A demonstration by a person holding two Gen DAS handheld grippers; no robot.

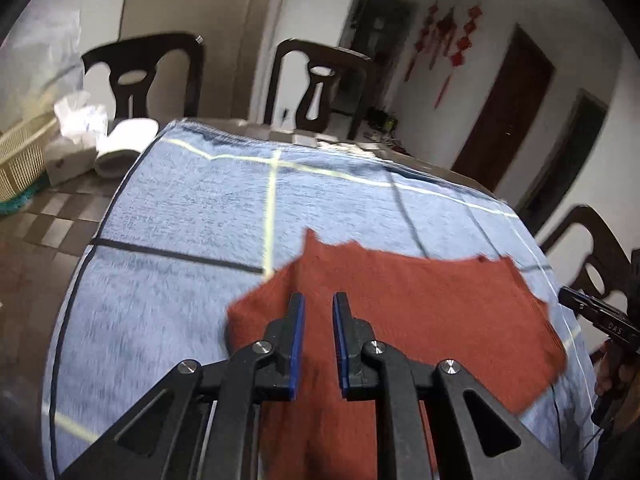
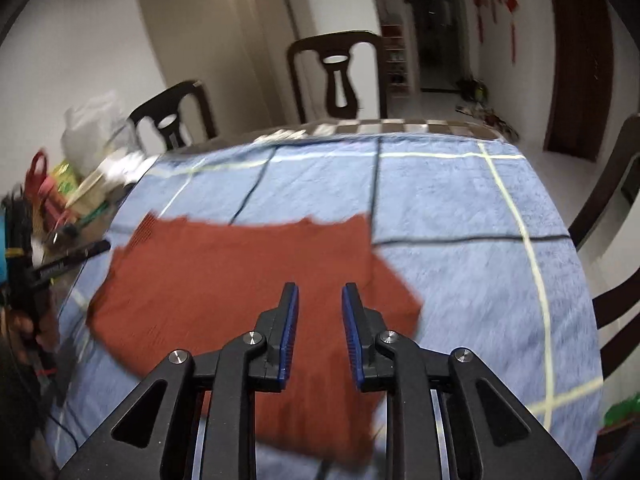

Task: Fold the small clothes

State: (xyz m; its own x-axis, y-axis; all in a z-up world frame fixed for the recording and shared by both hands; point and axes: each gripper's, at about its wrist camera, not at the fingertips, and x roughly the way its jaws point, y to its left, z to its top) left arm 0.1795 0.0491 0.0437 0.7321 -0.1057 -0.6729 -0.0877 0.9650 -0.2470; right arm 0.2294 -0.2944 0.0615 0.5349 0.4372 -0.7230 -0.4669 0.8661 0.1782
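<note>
Rust-red garment (image 1: 400,320), blurred, flat on blue towel (image 1: 180,220), near edge hidden behind fingers. Left gripper (image 1: 319,300) and right gripper (image 2: 316,292): both parted, holding nothing.

Matt rust-red knit garment (image 1: 420,312) on fluffy blue towelling cloth (image 1: 180,220), glossy dark wooden chairs (image 2: 338,76)

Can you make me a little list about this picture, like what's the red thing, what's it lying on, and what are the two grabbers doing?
garment: rust-red knitted garment, spread flat
surface: blue towel with pale and dark lines, covering the table
left gripper: open, above the garment, holding nothing
right gripper: open, above the garment, holding nothing
around: dark wooden chairs, paper rolls, yellow basket
fold: none visible yet
</note>
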